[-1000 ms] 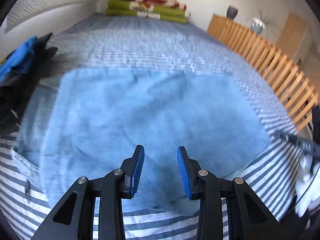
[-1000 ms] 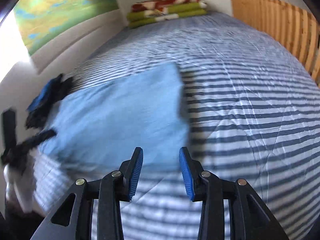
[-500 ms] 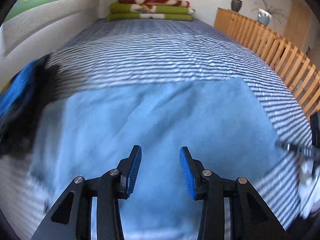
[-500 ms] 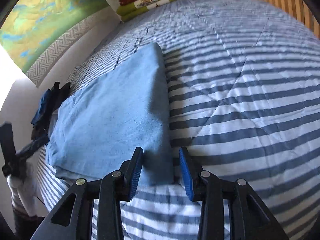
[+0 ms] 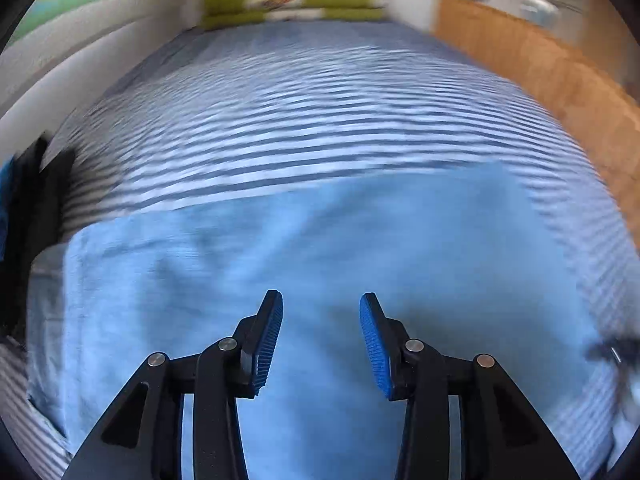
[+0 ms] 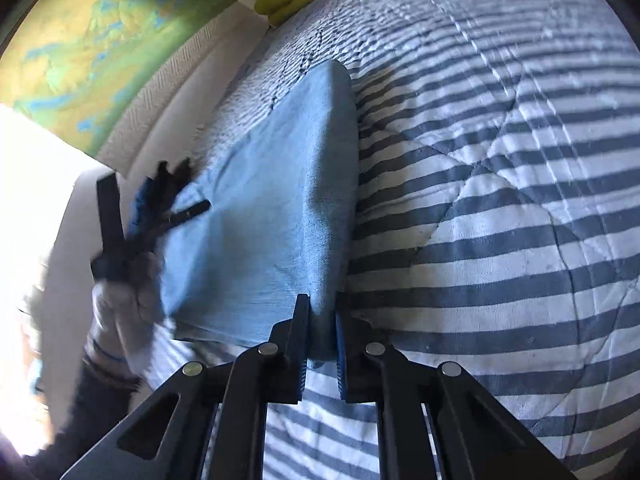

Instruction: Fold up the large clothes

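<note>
A light blue garment (image 5: pixel 320 248) lies flat on the striped duvet (image 5: pixel 320 100). My left gripper (image 5: pixel 321 336) hovers over its near part. Its jaws are opening and nothing is between them. In the right wrist view the same garment (image 6: pixel 264 208) runs away from me. My right gripper (image 6: pixel 322 344) is at its near right corner, where its jaws are closing and the pads pinch the cloth edge. The left gripper (image 6: pixel 120 220) shows at the garment's left side, held by a gloved hand (image 6: pixel 124 304).
A pile of dark and blue clothes (image 5: pixel 28 208) sits at the bed's left edge. Folded green and red blankets (image 5: pixel 296 0) lie at the far end. A wooden slatted rail (image 5: pixel 560 80) borders the right side. A wall with a painting (image 6: pixel 92 40) borders the left.
My right gripper came down to the garment's near right corner and closed on the cloth. My left gripper slid sideways over the garment and its jaws spread wider.
</note>
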A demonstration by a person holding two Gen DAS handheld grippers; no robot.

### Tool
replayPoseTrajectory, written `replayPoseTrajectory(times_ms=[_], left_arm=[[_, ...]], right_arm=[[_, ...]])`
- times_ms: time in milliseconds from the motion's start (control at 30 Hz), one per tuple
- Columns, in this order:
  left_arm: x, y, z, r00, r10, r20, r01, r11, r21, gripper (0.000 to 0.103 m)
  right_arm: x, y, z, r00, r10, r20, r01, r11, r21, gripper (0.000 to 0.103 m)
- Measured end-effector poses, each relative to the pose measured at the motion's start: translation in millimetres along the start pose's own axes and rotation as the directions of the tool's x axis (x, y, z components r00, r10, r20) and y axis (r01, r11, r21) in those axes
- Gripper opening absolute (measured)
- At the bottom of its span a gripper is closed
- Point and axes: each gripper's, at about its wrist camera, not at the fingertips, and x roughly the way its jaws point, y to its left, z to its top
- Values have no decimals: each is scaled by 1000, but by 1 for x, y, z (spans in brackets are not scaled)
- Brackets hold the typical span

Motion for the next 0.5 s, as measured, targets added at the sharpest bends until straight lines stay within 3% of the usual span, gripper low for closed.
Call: replayPoseTrajectory(times_ms=[67, 133, 267, 333, 400, 500], left_arm=[[-13, -44, -12, 995, -96, 8, 95, 993, 73, 56], [-20, -97, -25, 981, -194, -5, 193, 968, 163, 56], [-14, -163, -32, 966, -257, -14, 251, 932, 261, 56], [-4, -178, -30, 967, -256, -12, 250, 935, 253, 56], [8, -180, -28, 965, -260, -24, 259, 942, 214, 48], [25, -174, -29, 954, -290, -71, 297, 942, 154, 46]], right_arm=[[-7, -2, 9, 1000, 7, 2, -7, 1000, -7, 14], [-14, -4, 21, 1000, -18, 24, 18, 1000, 2, 16], [-23, -11, 54, 992, -35, 117, 31, 999, 29, 16], [-23, -9, 67, 991, 4, 137, -7, 1000, 21, 16], [-17, -7, 77, 989, 46, 142, -49, 999, 18, 11], [0, -2, 87, 991, 76, 106, -76, 997, -10, 10]])
